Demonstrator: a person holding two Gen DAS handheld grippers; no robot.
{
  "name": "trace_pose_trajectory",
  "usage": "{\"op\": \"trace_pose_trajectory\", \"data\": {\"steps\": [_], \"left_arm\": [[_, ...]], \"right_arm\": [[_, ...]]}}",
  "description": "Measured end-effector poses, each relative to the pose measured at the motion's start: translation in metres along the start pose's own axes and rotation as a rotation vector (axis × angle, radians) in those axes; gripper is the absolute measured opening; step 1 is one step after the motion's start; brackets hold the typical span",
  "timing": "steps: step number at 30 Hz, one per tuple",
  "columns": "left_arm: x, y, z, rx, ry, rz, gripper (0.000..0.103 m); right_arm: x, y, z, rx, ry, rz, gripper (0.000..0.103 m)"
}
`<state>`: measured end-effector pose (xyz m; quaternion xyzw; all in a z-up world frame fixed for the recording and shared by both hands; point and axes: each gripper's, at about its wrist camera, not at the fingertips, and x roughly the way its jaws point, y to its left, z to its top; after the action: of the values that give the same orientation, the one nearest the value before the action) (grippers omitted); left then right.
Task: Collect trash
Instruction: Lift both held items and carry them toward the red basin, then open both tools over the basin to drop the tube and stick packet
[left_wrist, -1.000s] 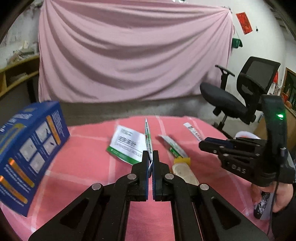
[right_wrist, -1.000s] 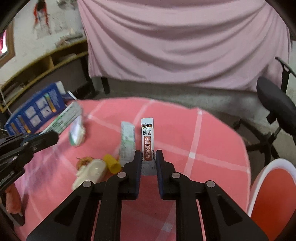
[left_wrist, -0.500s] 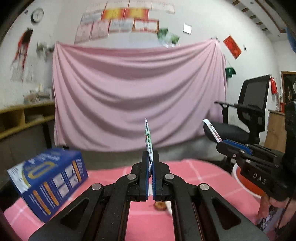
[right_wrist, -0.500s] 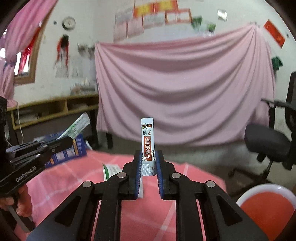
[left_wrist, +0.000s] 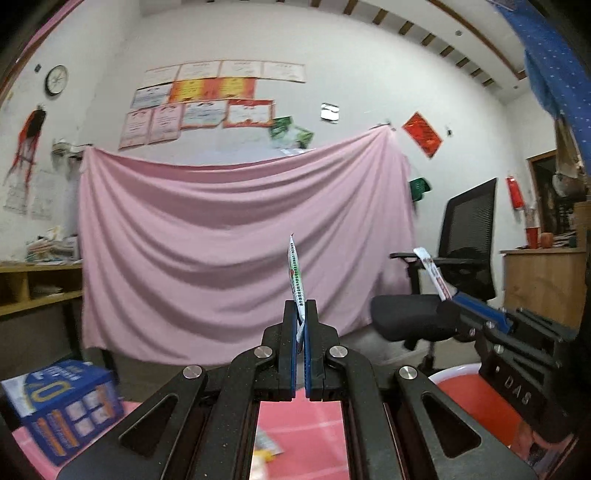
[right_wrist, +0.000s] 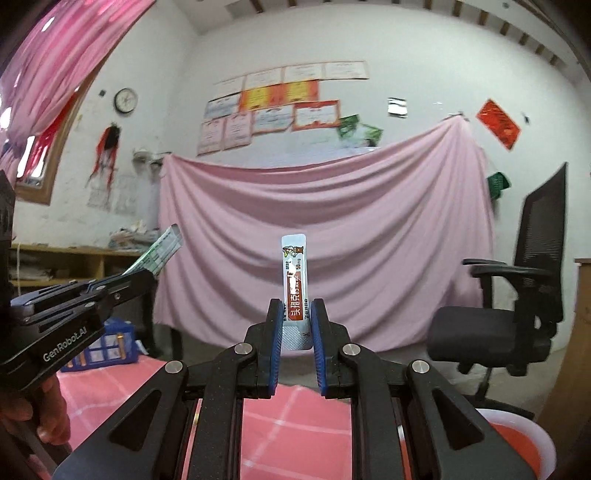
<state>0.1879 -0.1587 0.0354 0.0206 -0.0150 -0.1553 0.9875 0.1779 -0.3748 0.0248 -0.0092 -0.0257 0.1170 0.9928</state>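
Both hand-held grippers are now riding well above the pink checked bench (right_wrist: 295, 413), where a second ago they were down among the litter, so two pieces are lifted clear and look ready for carrying to the bin. The left hand-held gripper (left_wrist: 300, 332) is clamping a thin green-and-white sachet (left_wrist: 296, 275), seen edge-on and standing upright from the closed jaws. The right hand-held gripper (right_wrist: 296, 328) is pinching a red-and-white stick sachet (right_wrist: 294, 284) by its lower end, face toward the camera, jaws closed against its sides.

The red bin with a white rim (right_wrist: 517, 443) is sitting low on the right, beside the bench, and judging by this the drop is the step in hand. A blue carton (left_wrist: 62, 406) is standing on the bench's left side, and one wrapper (left_wrist: 266, 441), blurred, is lying beneath the left tool, so more collecting seems to be waiting. The black office chair (right_wrist: 517, 314) is standing behind the bin; the right tool is hanging between the left one and the bin
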Motion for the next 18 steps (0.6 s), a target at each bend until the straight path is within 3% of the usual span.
{"op": "trace_pose_trajectory", "data": {"steps": [10,18], "left_arm": [[0.041,-0.081,0.004,0.021,0.061,-0.168,0.001],[0.079,-0.119,-0.009,0.017,0.212,-0.274,0.002]], "right_arm": [[-0.021,-0.074,-0.021,0.07,0.072,-0.171,0.013],[-0.026,-0.112,-0.032,0.166,0.14,-0.235,0.014]]}}
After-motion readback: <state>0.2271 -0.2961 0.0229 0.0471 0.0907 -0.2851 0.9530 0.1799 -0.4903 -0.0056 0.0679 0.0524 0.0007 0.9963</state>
